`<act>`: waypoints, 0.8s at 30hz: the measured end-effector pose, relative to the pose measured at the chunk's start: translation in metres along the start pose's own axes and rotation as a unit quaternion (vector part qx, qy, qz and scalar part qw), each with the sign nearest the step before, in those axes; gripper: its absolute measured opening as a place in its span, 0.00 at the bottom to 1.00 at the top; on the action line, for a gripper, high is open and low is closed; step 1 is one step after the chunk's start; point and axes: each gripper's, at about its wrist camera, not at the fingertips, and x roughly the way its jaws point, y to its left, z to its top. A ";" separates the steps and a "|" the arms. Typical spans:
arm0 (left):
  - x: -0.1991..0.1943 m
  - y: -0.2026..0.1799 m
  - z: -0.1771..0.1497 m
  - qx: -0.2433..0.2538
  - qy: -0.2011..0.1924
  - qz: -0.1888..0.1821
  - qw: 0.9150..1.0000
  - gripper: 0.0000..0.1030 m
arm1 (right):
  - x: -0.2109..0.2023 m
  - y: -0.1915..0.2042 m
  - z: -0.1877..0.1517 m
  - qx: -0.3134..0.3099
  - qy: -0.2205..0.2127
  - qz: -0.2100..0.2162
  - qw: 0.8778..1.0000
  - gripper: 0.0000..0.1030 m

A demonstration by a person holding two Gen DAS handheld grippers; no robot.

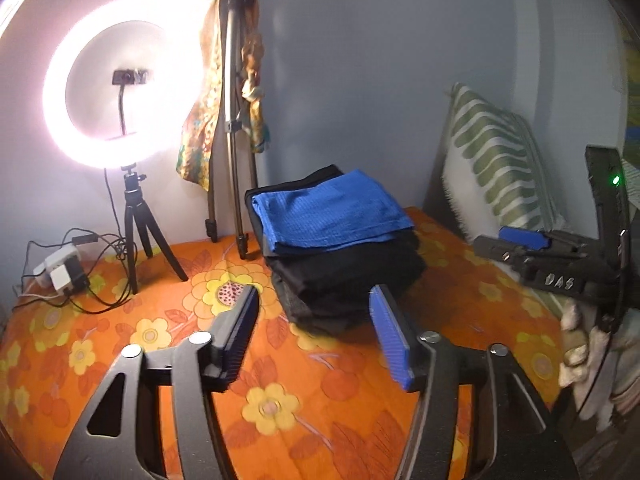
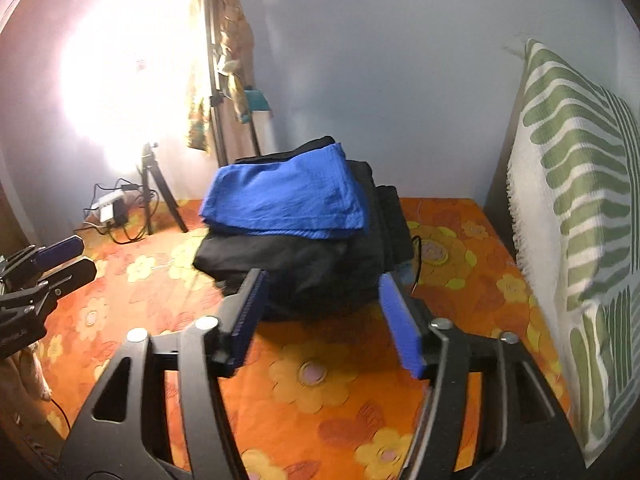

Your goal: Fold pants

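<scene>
A stack of folded clothes lies on the orange flowered bedsheet (image 1: 280, 400). On top is a folded blue garment (image 1: 332, 216) (image 2: 288, 200), resting on folded black garments (image 1: 348, 276) (image 2: 312, 268). My left gripper (image 1: 316, 296) hovers just in front of the stack, open, with nothing between its fingers. My right gripper (image 2: 324, 280) also stands open and empty before the stack's near edge. In the left wrist view the right gripper (image 1: 520, 240) shows at the right side. In the right wrist view the left gripper (image 2: 60, 256) shows at the left edge.
A bright ring light (image 1: 120, 92) on a small tripod stands at the back left, with a power strip and cables (image 1: 60, 272) beside it. A tall stand draped with patterned cloth (image 1: 232, 100) is behind the stack. A green-striped pillow (image 2: 580, 220) leans at the right.
</scene>
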 end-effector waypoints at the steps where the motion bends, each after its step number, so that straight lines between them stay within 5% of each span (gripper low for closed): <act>1: -0.005 -0.001 -0.002 0.001 -0.002 -0.002 1.000 0.63 | -0.005 0.004 -0.004 -0.003 -0.001 -0.001 1.000 0.65; 11: -0.047 0.000 -0.035 -0.016 -0.005 0.005 1.000 0.77 | -0.046 0.036 -0.045 -0.003 -0.019 -0.004 1.000 0.75; 24: -0.059 0.005 -0.073 -0.021 0.019 0.020 0.999 0.78 | -0.058 0.050 -0.068 0.004 -0.036 0.000 0.999 0.93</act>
